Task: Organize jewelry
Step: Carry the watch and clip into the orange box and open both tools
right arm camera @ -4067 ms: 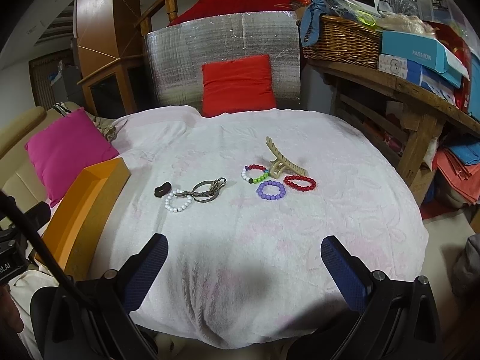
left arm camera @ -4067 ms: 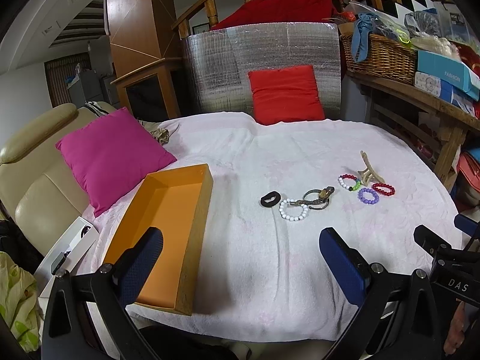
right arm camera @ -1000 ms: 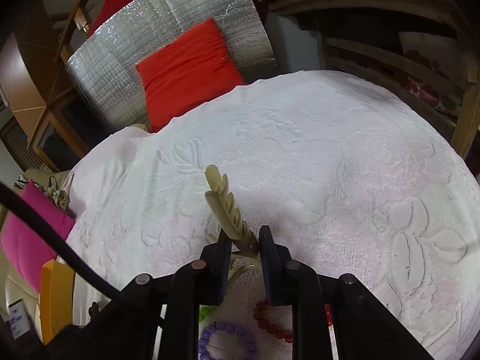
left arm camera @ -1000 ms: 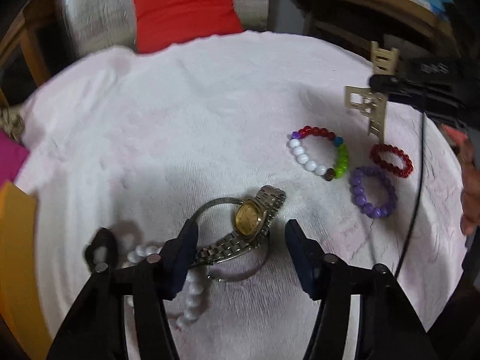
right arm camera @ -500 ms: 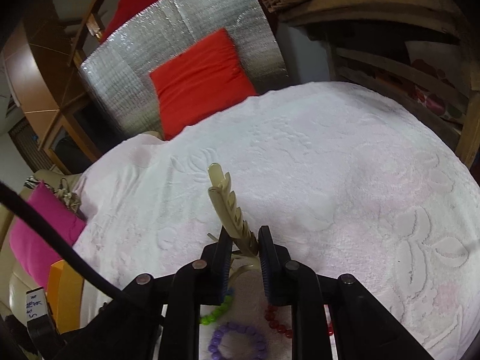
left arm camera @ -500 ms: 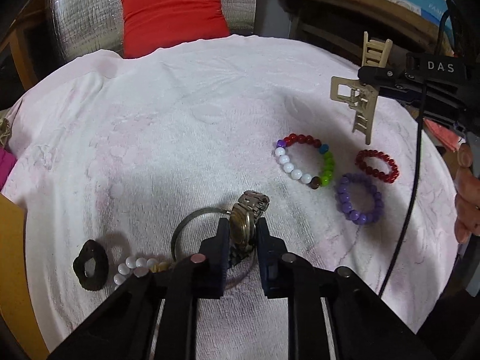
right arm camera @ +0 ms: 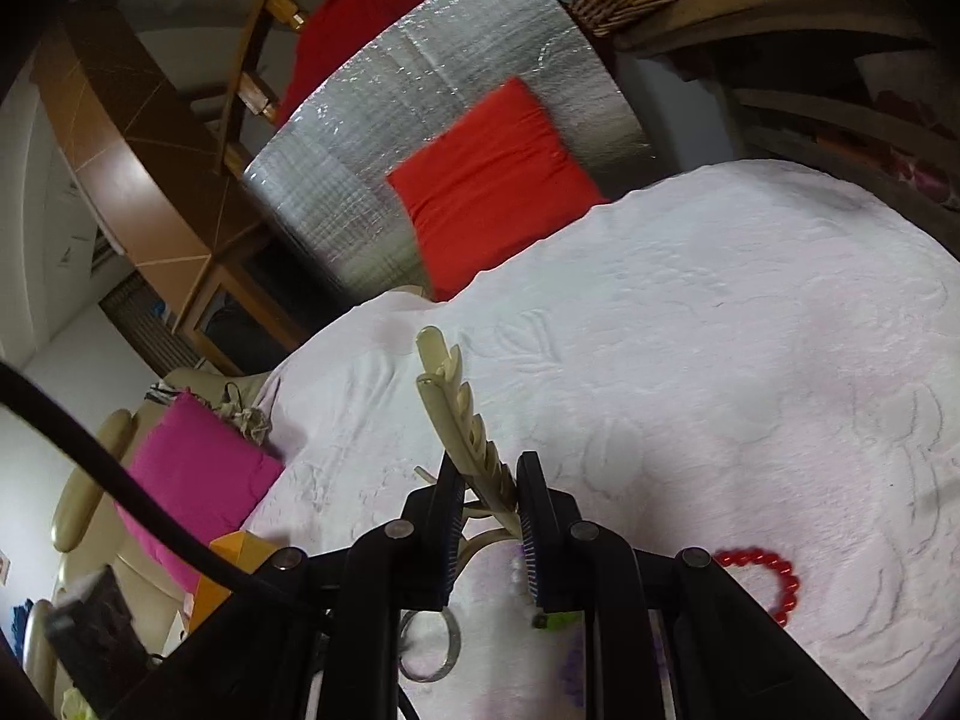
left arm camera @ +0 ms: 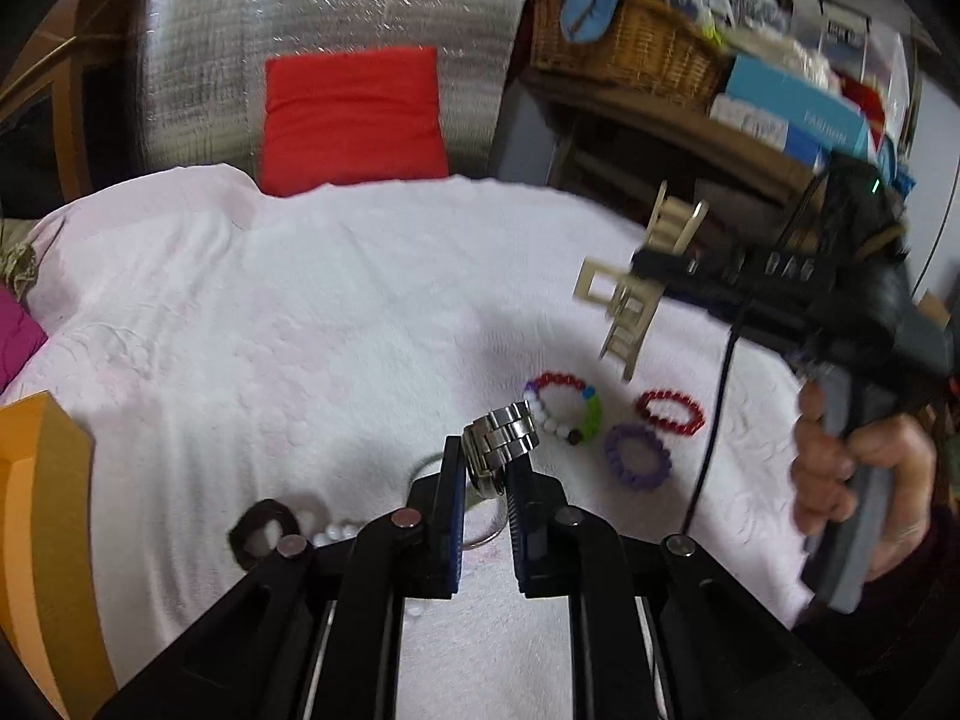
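Note:
My left gripper [left arm camera: 486, 471] is shut on a silver metal watch [left arm camera: 501, 429] and holds it above the white cloth [left arm camera: 300, 330]. Beyond it lie a multicolour bead bracelet [left arm camera: 561, 405], a red one [left arm camera: 669, 414] and a purple one [left arm camera: 637, 457]. A thin metal bangle [left arm camera: 483, 531], white beads [left arm camera: 333, 534] and a black ring-shaped piece [left arm camera: 262, 531] lie beneath and to the left. My right gripper [right arm camera: 489, 498] is shut on a beige hair claw [right arm camera: 456, 408], raised off the cloth. The left wrist view shows that claw [left arm camera: 630, 300] in the air at the right.
An orange box [left arm camera: 36, 516] sits at the left edge of the cloth, with a pink cushion [right arm camera: 192, 480] beyond it. A red cushion [left arm camera: 354, 120] leans on a silver panel at the back. A wooden shelf with a basket [left arm camera: 624, 42] stands on the right. A hand [left arm camera: 864, 480] grips the right tool.
My left gripper closed on the watch and lifted it off the cloth, leaving the bangle behind. The right gripper rose a little with the hair claw.

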